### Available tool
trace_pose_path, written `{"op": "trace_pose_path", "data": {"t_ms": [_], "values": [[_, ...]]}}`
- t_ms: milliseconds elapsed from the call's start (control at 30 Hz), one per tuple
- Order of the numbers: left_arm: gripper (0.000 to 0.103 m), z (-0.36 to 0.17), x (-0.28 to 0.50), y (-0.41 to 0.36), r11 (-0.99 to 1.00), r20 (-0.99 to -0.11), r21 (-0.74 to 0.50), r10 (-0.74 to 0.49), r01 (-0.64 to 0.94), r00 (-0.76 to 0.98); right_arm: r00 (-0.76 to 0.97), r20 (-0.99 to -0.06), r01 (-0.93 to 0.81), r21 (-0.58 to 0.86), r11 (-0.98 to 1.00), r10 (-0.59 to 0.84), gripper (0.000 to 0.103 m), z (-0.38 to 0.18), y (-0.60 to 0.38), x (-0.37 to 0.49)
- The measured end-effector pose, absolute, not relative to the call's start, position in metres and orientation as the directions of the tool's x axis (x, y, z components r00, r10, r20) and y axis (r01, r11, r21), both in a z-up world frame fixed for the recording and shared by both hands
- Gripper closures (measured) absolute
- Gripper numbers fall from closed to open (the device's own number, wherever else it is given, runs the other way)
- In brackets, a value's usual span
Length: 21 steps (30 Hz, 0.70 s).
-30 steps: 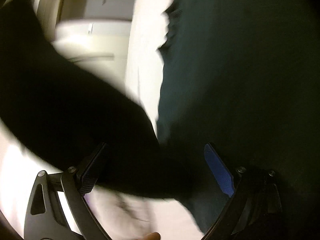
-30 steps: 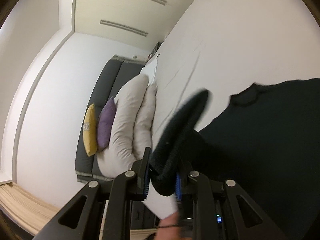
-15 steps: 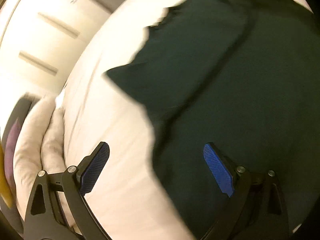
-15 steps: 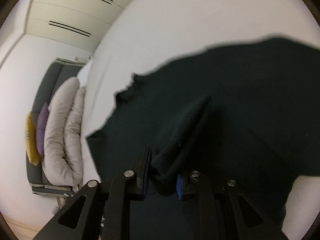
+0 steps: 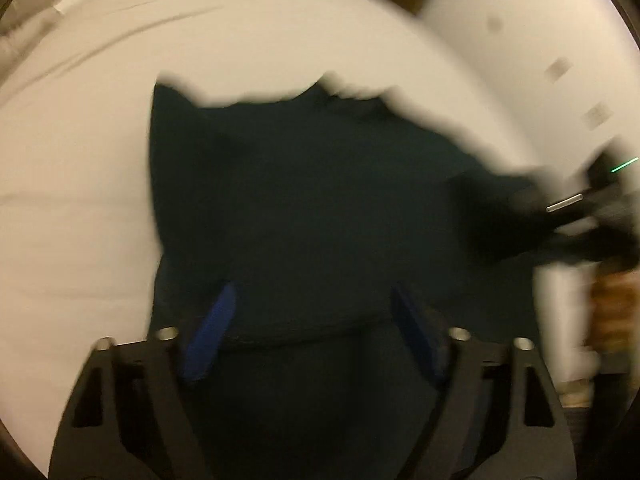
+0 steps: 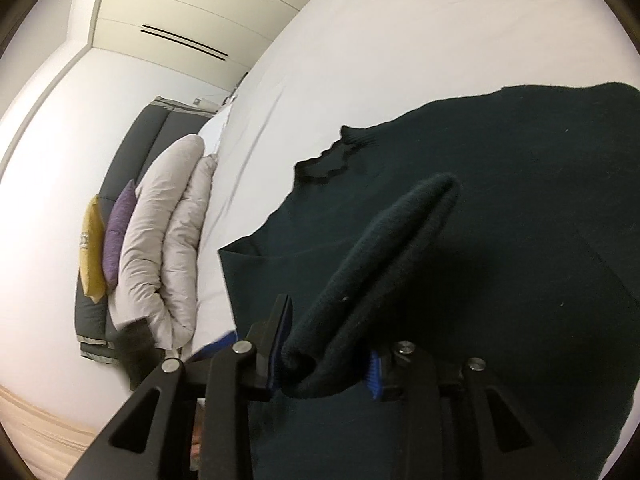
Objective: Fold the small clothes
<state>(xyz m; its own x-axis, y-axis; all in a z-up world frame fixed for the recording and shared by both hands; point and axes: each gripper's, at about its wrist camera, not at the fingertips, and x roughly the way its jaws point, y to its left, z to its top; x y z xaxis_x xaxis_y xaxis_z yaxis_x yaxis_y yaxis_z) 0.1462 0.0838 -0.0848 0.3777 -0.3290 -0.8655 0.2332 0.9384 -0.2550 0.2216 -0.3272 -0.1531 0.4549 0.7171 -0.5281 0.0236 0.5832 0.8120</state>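
A dark green knit garment (image 5: 320, 200) lies spread on the white bed (image 5: 100, 160). My left gripper (image 5: 314, 332) hangs over its near part in a blurred view. Its jaws are closing, with a rounded fold edge of the cloth lying between the blue pads (image 5: 212, 328), which stand apart from it. The right gripper (image 6: 326, 360) sits low over the garment (image 6: 520, 240). Its jaws are opening, and a raised fold (image 6: 400, 240) of the same cloth sits loosely between them. The right gripper (image 5: 580, 204) also shows as a dark blur at the garment's right edge.
Two pale pillows (image 6: 160, 240), a purple cushion (image 6: 118, 236) and a yellow one (image 6: 92, 256) lean on a grey headboard (image 6: 140, 148) at the bed's left end. A white wardrobe (image 6: 180, 12) stands behind. A hand (image 5: 612, 304) shows at the right.
The left gripper has swung round over the garment and its jaws have narrowed. The right gripper has sunk toward the garment with the fold, and its pads have spread apart.
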Motion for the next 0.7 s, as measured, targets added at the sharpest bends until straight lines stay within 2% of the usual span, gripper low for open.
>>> {"op": "trace_pose_path", "data": {"t_ms": [67,100,133,200,267,333,500,567,633,700], "values": [[0.049,-0.097,0.148,0.094,0.951,-0.855,-0.241,-0.303,0.195,0.42,0.458,-0.518,0.024,0.819,0.573,0.722,0.067,-0.151,-0.327,0.22],[0.066,-0.095,0.148,0.108,0.964,-0.851,-0.208,-0.263,0.167,0.456,0.46,-0.513,0.02,0.822,0.569,0.725,0.067,-0.151,-0.326,0.219],[0.077,-0.091,0.149,0.117,0.976,-0.85,-0.173,-0.214,0.128,0.481,0.464,-0.507,0.015,0.824,0.566,0.726,0.067,-0.15,-0.325,0.218],[0.08,-0.087,0.147,0.151,0.982,-0.835,-0.184,-0.174,0.033,0.521,0.464,-0.499,0.001,0.827,0.562,0.732,0.066,-0.148,-0.319,0.217],[0.08,-0.085,0.147,0.179,0.992,-0.842,-0.106,-0.056,-0.062,0.537,0.458,-0.487,-0.018,0.831,0.555,0.744,0.066,-0.146,-0.31,0.217],[0.08,-0.09,0.147,0.211,0.988,-0.851,-0.087,-0.007,-0.127,0.526,0.449,-0.48,-0.042,0.831,0.555,0.753,0.066,-0.143,-0.3,0.218],[0.08,-0.066,0.126,0.25,0.979,-0.836,-0.049,0.067,-0.196,0.545,0.444,-0.527,-0.054,0.791,0.609,0.724,0.055,-0.147,-0.287,0.22],[0.08,-0.05,0.122,0.239,0.983,-0.815,-0.065,0.049,-0.174,0.577,0.449,-0.566,-0.03,0.764,0.645,0.691,0.054,-0.153,-0.29,0.219],[0.08,-0.033,0.131,0.206,0.994,-0.799,-0.075,-0.01,-0.084,0.601,0.455,-0.59,0.014,0.754,0.657,0.667,0.054,-0.164,-0.3,0.218],[0.08,-0.026,0.134,0.162,0.999,-0.792,-0.03,-0.037,0.022,0.609,0.47,-0.593,0.053,0.759,0.649,0.654,0.054,-0.173,-0.312,0.218]]}}
